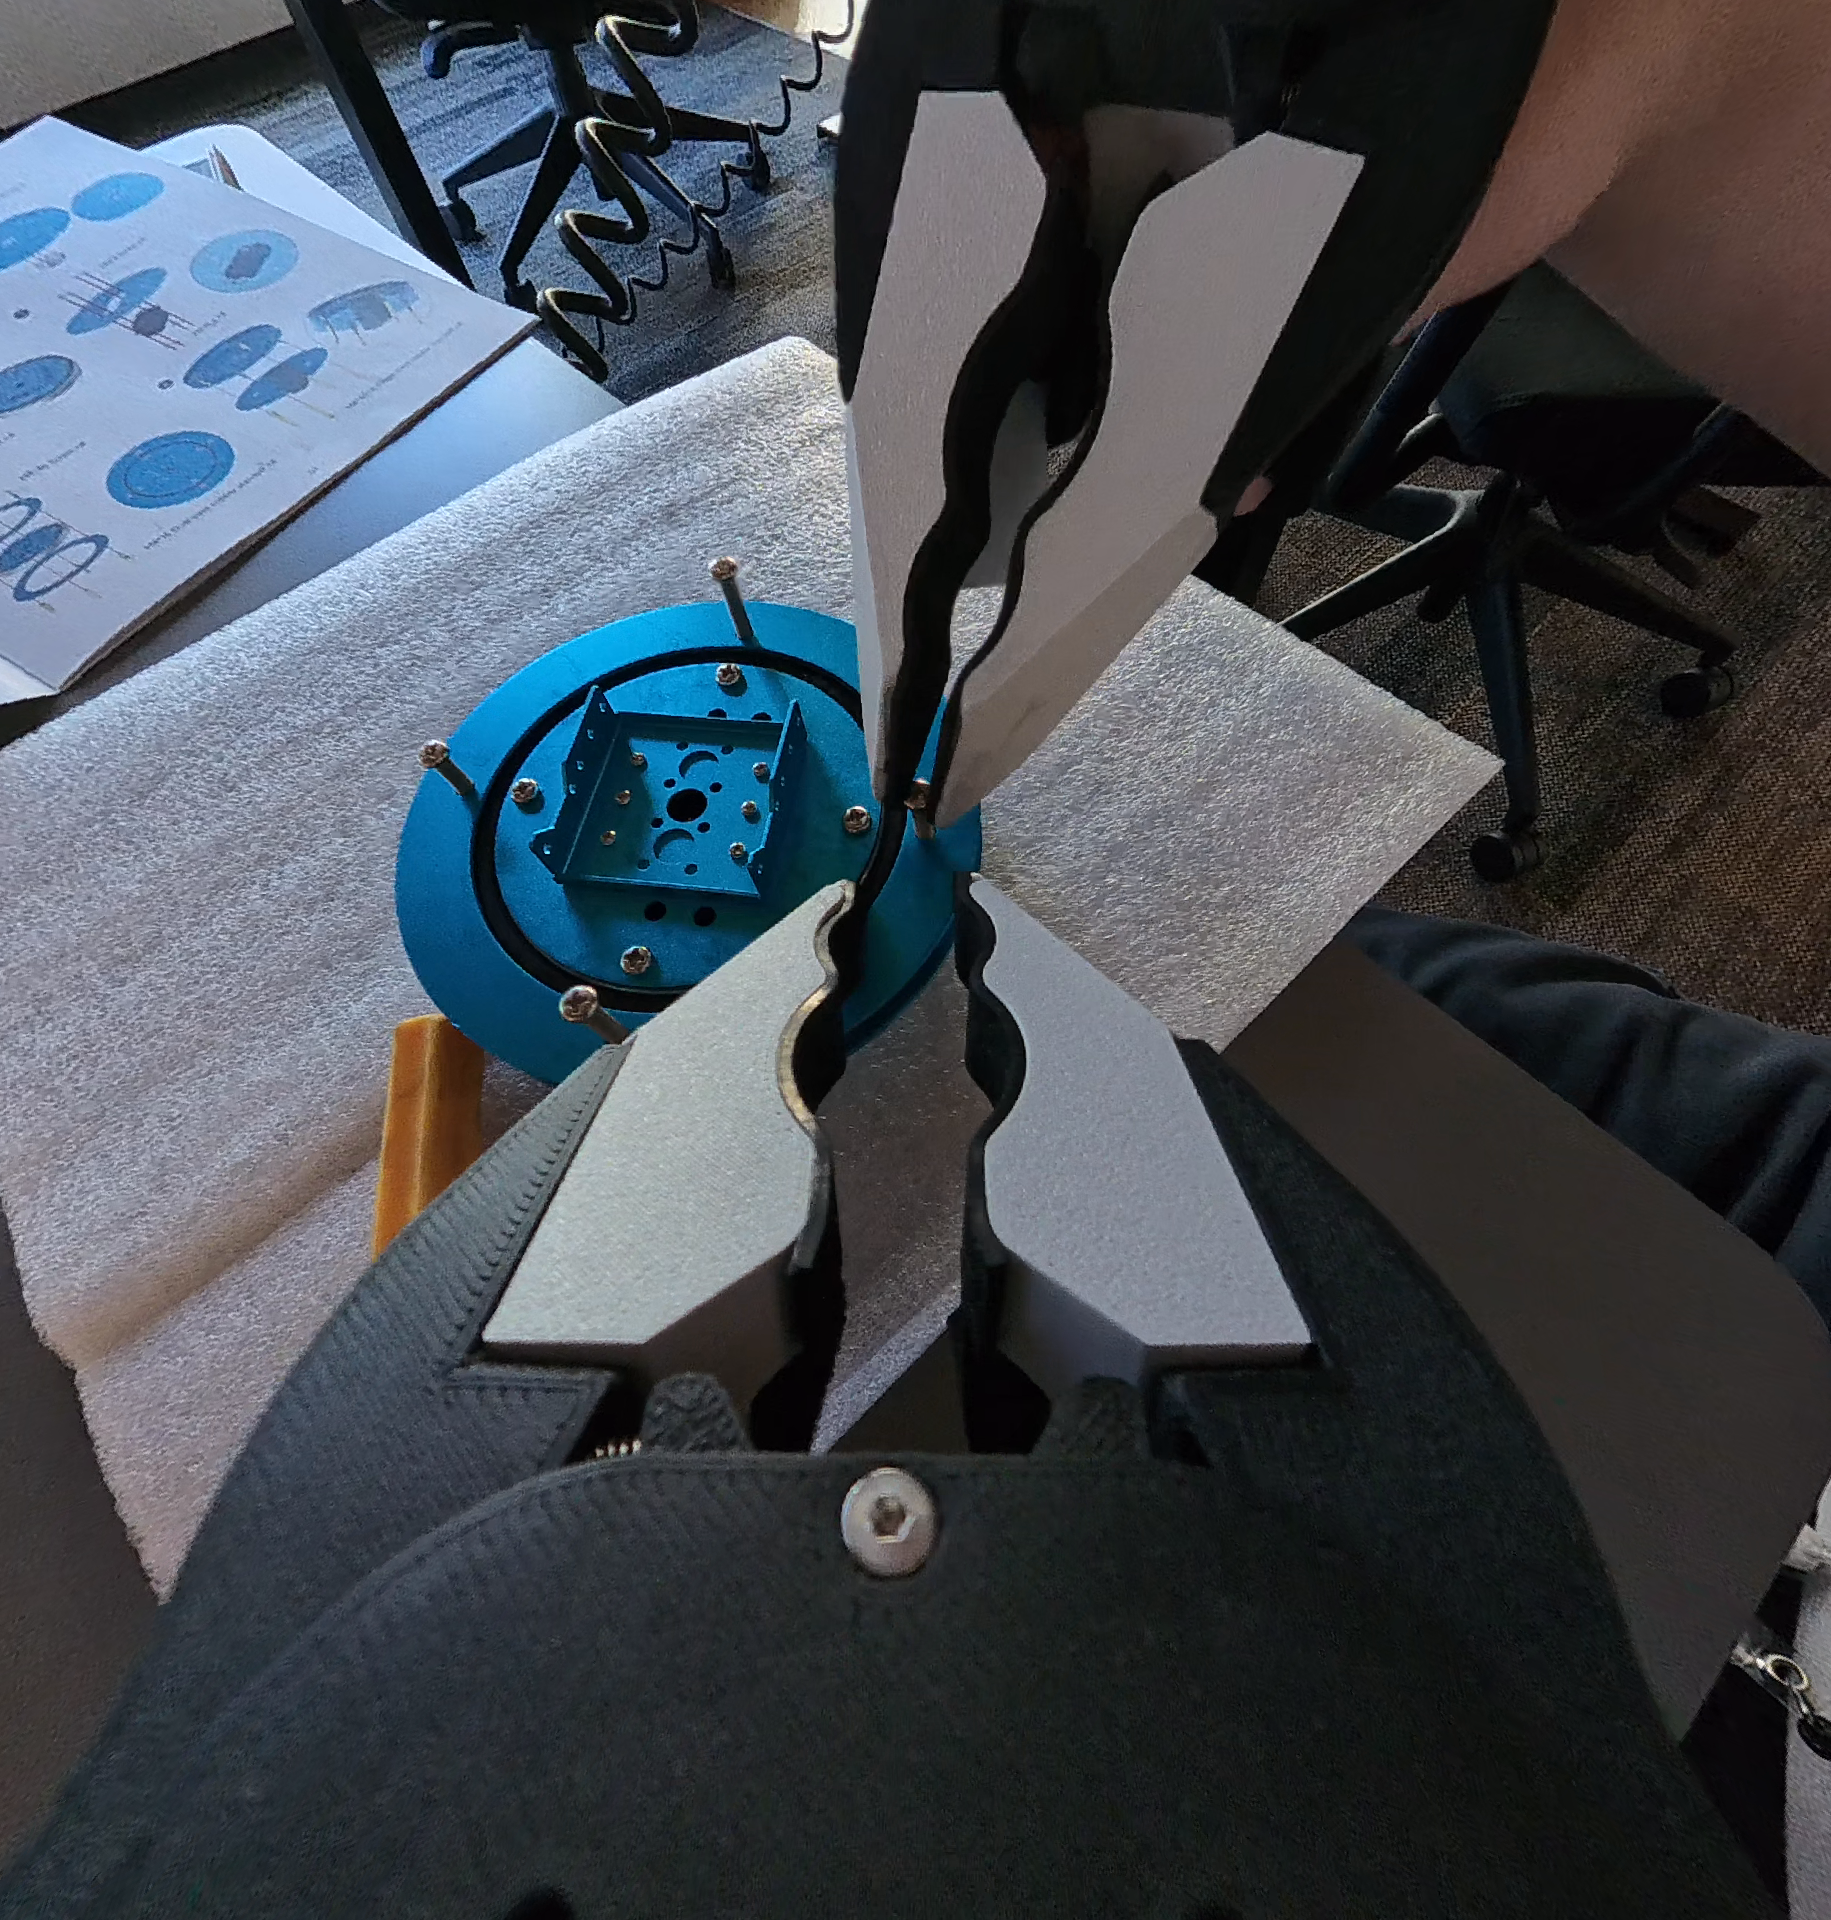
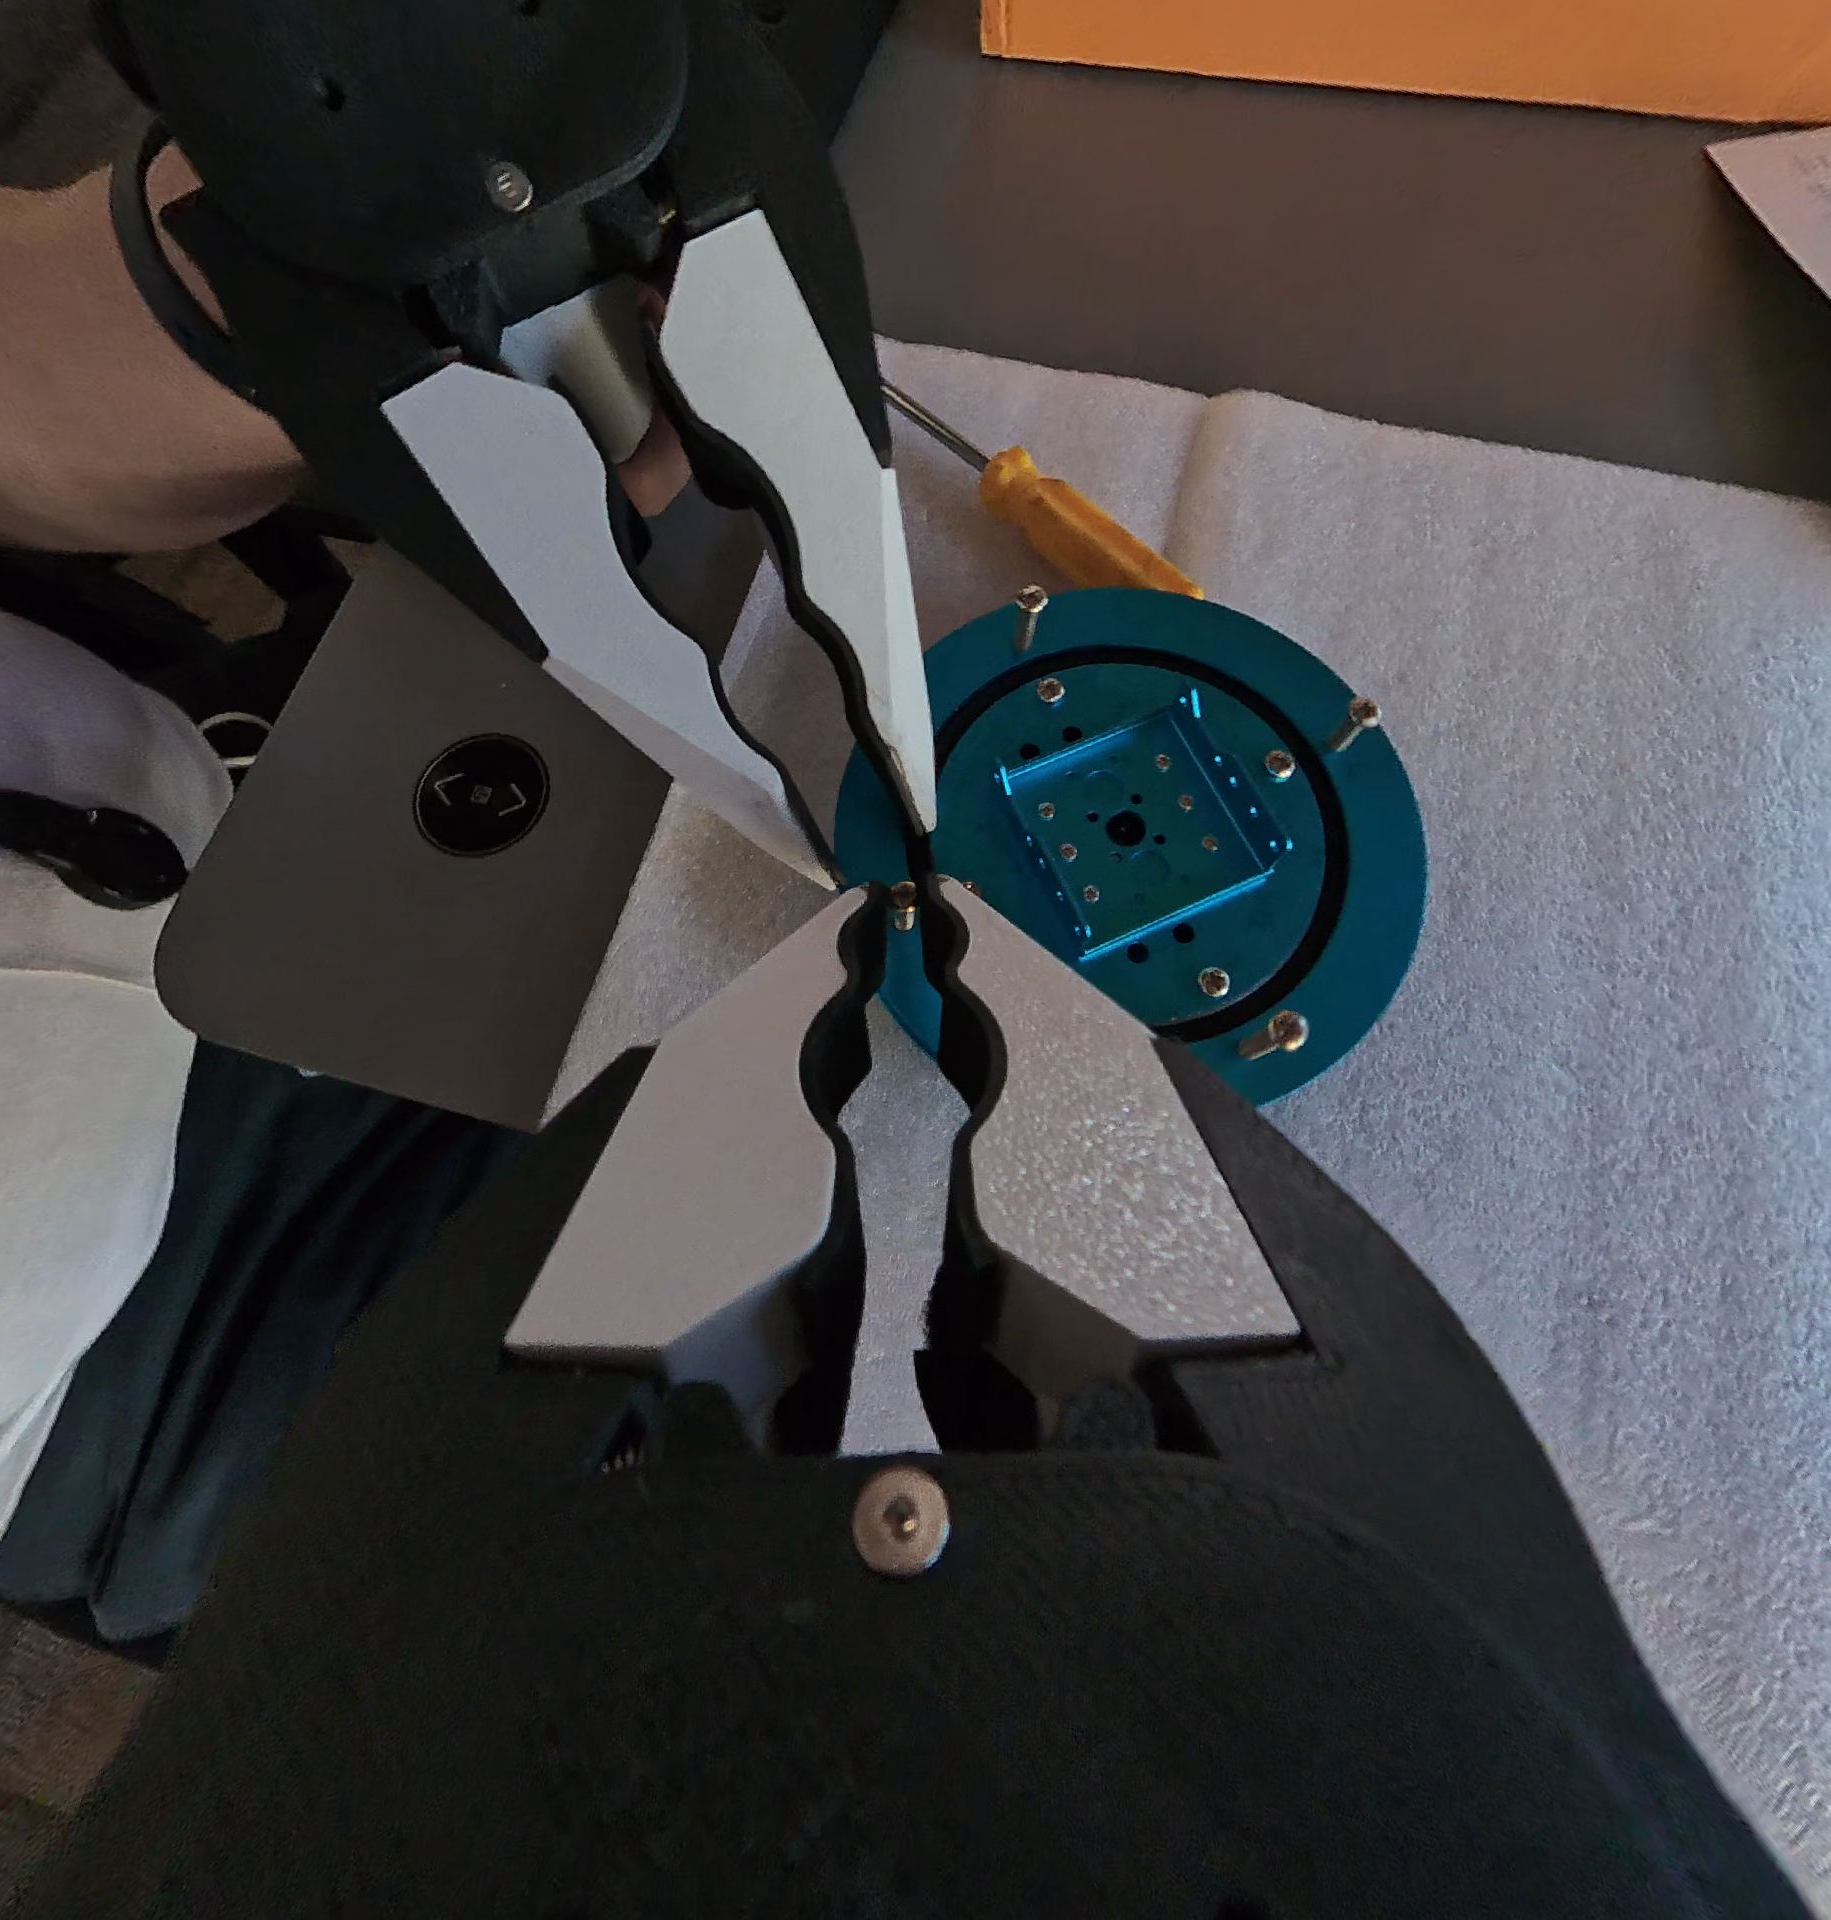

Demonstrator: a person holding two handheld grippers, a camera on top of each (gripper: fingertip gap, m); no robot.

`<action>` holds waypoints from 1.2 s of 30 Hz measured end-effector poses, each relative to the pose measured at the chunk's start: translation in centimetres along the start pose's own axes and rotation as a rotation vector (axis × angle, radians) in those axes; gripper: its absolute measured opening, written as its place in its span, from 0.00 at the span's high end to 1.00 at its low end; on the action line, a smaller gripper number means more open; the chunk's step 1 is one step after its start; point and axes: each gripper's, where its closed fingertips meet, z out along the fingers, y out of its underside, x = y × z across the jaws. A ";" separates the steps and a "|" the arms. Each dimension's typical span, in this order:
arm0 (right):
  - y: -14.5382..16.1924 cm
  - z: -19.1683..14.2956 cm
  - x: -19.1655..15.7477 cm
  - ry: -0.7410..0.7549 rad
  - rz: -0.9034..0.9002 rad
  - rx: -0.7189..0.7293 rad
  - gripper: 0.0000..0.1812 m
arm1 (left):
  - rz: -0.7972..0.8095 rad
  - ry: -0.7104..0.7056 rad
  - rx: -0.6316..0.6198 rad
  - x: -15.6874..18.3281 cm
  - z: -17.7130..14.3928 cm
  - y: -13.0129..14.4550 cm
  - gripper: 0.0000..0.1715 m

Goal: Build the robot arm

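Observation:
A blue round disc [image 1: 454,894] [image 2: 1378,831] with a black ring and a blue square bracket [image 1: 682,810] at its centre lies on white foam [image 1: 215,831]. Several long screws stand around its rim. My right gripper [image 2: 906,888] is shut on one rim screw [image 2: 903,896], which also shows in the left wrist view [image 1: 919,798] between that gripper's tips [image 1: 919,808]. My left gripper [image 1: 903,888] stands right beside it, closed down astride the disc's rim, one fingertip over the black ring and one at the outer edge. It also shows in the right wrist view [image 2: 882,852].
A yellow-handled screwdriver [image 2: 1077,530] lies on the foam behind the disc. An open booklet [image 1: 163,364] with blue diagrams lies at the far left. Office chairs [image 1: 578,187] stand past the table edge. A person's leg [image 1: 1617,1039] is at the right. An orange sheet [image 2: 1410,42] lies beyond. Only a small space, under 4 cm, lies between the two pairs of fingers. My left tips are roughly 8 centimeters from the blue round disc [image 1: 454,894]. The right camera catches it too, in the right wrist view [image 2: 1237,660].

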 end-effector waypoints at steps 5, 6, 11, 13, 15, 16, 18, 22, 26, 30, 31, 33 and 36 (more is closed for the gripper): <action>0.1 -0.1 0.3 0.145 0.186 0.043 0.98 | -0.011 0.000 0.013 0.0 0.1 0.0 0.91; 0.1 -0.1 0.4 0.211 0.234 0.051 0.97 | -0.014 0.000 0.015 0.0 0.1 0.0 0.91; 0.2 -0.3 0.4 0.518 0.403 0.155 0.97 | -0.021 0.009 0.018 0.1 0.2 -0.1 0.91; 0.1 -0.1 0.1 0.487 0.398 0.164 0.94 | -0.032 0.020 0.021 0.2 0.2 -0.1 0.91; -0.3 -0.4 -0.2 0.399 0.366 0.196 0.92 | -0.044 0.023 0.023 0.2 0.1 -0.1 0.91; -0.8 -0.7 -0.5 0.339 0.331 0.232 0.91 | -0.043 0.021 0.022 0.1 0.1 -0.1 0.91; -1.4 -1.2 -0.7 0.267 0.233 0.294 0.89 | -0.040 0.013 0.022 0.1 0.2 -0.2 0.91; -0.8 -0.8 -2.2 0.112 0.078 0.335 0.75 | -0.039 -0.006 0.053 -0.2 0.2 -0.7 0.89; -1.0 -0.5 -2.2 0.070 0.111 0.411 0.70 | -0.038 0.001 0.066 -0.4 0.3 -1.0 0.86; -0.5 0.2 -2.4 0.110 0.090 0.397 0.70 | -0.037 0.004 0.067 -0.5 0.7 -1.0 0.86; -0.5 0.3 -2.4 0.127 0.090 0.406 0.70 | -0.033 0.002 0.074 -0.5 0.7 -1.1 0.86; -0.5 0.4 -2.4 0.144 0.089 0.426 0.70 | -0.028 0.002 0.075 -0.4 0.7 -1.2 0.86; 0.0 0.7 -2.0 0.192 0.089 0.437 0.68 | -0.035 0.008 0.067 -0.5 0.9 -1.0 0.87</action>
